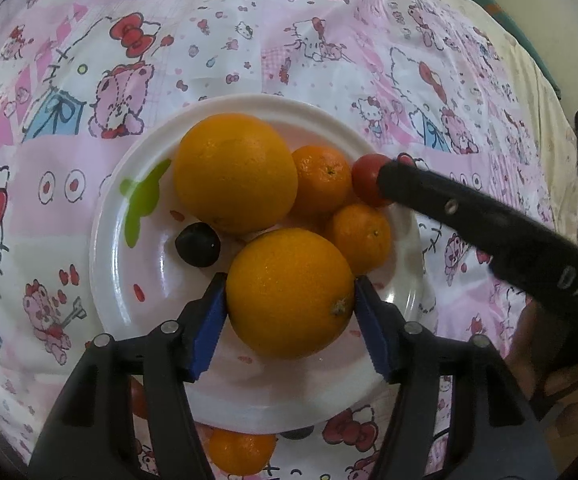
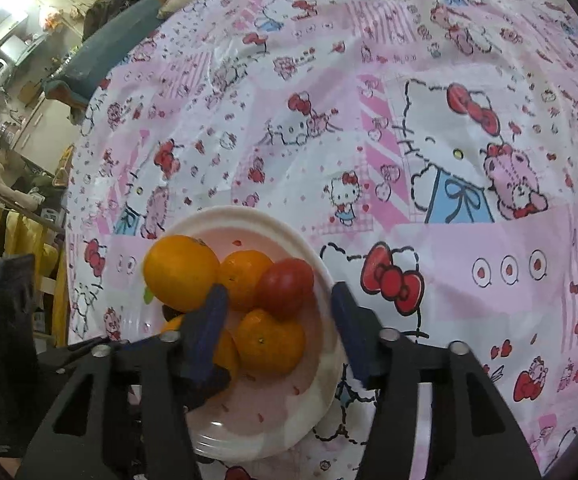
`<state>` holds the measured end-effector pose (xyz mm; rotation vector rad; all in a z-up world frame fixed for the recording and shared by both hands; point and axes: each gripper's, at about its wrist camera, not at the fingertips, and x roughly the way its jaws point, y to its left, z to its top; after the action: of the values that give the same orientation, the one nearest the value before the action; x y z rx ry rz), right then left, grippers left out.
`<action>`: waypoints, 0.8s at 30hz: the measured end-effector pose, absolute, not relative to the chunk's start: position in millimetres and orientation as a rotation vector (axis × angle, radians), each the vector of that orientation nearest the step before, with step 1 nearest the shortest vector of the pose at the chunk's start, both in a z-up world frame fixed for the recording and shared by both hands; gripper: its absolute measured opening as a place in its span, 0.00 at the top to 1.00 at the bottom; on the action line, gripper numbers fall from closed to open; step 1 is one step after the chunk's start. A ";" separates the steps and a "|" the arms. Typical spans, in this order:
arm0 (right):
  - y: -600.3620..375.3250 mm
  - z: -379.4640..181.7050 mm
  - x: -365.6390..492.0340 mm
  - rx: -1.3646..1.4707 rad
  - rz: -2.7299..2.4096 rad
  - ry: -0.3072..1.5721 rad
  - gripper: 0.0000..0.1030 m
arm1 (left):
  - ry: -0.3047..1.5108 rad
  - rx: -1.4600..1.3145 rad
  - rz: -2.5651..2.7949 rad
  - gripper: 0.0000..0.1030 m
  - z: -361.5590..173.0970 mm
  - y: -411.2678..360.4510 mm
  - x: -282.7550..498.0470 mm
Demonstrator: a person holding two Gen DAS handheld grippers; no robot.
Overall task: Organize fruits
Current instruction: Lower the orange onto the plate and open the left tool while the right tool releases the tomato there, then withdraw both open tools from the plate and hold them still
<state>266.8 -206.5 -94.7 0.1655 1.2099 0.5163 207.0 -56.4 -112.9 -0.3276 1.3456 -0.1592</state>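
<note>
A: Why is the left gripper so low over the plate?

B: Its blue fingers sit on either side of the near orange, touching the skin on both flanks, so I take it as closed on that orange. Whether it is setting it down or about to lift it, I can't tell.

A: And the rest of the fruit?

B: Gathered on the plate too: a second orange behind, two mandarins at its right, a red tomato at the rim, a dark plum on the left. One mandarin lies off the plate on the cloth covering the counter, under the left gripper.

A: So sorting isn't finished?

B: Probably not, given that stray one.

A: What is the right gripper doing?

B: Its fingers stand spread, holding nothing, straddling the plate's right rim near the tomato. My guess: it has just freed the tomato or is steadying things; a nudge there could roll the tomato off the edge
</note>
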 end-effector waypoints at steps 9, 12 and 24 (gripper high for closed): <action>-224.5 -69.8 246.9 0.227 0.462 1.181 0.31 | 1.315 -0.271 -0.147 0.22 -86.9 -46.3 185.2; -237.7 -53.9 224.2 0.278 0.423 1.151 0.27 | 1.278 -0.235 -0.139 0.18 -68.9 -39.4 172.7; -257.9 -29.6 144.3 0.282 0.316 1.049 0.05 | 1.097 -0.233 0.087 0.03 -22.4 -0.5 110.4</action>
<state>144.3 -257.9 -29.6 0.2823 1.0493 0.3161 110.4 -0.5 -22.4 -0.2329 1.0967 0.0866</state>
